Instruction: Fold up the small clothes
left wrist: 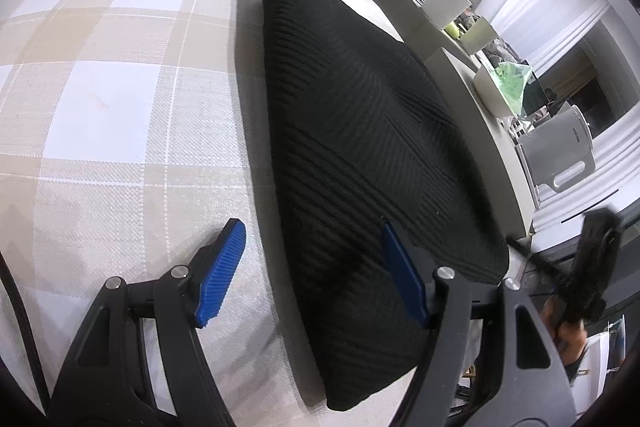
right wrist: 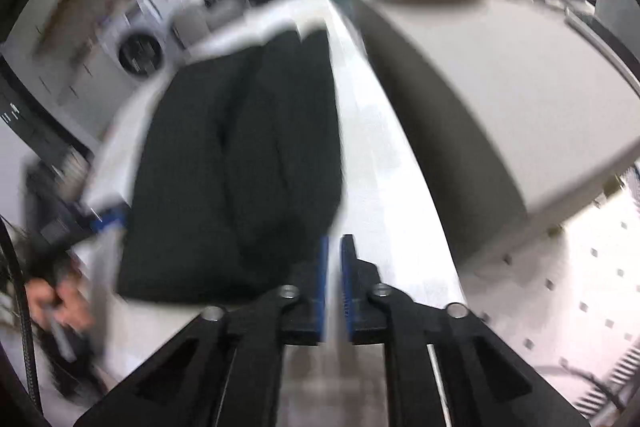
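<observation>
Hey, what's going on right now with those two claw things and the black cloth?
Left gripper open, straddling the near edge of the black knit garment. Right gripper nearly closed, empty, beside the garment. Garment folded on checked cloth. Nothing blocking.

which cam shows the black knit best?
Left wrist. The black knit is sharp there: ribbed texture visible, lying folded on the plaid cloth, its near edge between the open left gripper fingers. Right wrist shows the same garment motion-blurred, no texture, only its outline and lengthwise folds.

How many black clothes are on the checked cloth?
1: a black ribbed knit garment, folded, lies on the beige checked tablecloth, near its right edge. Others could be hidden outside the views.
</observation>
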The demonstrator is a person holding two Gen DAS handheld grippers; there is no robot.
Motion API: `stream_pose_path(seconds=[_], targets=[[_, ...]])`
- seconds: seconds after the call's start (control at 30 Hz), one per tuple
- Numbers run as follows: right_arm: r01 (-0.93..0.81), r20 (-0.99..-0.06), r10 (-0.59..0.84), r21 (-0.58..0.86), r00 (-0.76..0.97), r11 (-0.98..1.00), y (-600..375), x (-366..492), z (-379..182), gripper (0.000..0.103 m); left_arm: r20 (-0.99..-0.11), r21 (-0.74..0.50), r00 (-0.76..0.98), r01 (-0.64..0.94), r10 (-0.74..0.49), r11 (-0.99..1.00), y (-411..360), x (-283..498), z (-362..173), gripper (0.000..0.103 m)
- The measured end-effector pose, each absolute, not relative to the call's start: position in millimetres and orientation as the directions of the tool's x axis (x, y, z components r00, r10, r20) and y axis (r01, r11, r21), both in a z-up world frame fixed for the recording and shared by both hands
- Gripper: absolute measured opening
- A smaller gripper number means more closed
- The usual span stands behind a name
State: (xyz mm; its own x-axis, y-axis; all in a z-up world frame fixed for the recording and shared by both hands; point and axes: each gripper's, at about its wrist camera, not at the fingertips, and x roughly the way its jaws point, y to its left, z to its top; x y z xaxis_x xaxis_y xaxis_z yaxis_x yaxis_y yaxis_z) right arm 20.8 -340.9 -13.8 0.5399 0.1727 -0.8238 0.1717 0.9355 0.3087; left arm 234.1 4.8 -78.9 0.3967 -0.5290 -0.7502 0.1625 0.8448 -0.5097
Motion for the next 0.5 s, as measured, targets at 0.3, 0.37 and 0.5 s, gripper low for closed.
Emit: stream_pose_path(seconds=[0.3,0.37,0.5], targets=[[0.018,-0.709,0.398,0.501,0.582,0.865,-305,150,-15,0.044,-0.741,-0.513,0.422,0.147,-0.523,0.846,11,247,-76,0.068],[0.021,-0.729,0.416,0.507,0.543,0.862,-297,172,-28,0.041,-0.741,-0.511,0.427,0.141,-0.518,0.848,15,250,-78,0.067],[0.008,-0.767,0.398,0.464,0.503,0.886,-286,194,-35,0.009,-0.738,-0.523,0.428,0.124,-0.521,0.843,22,256,-83,0.067]])
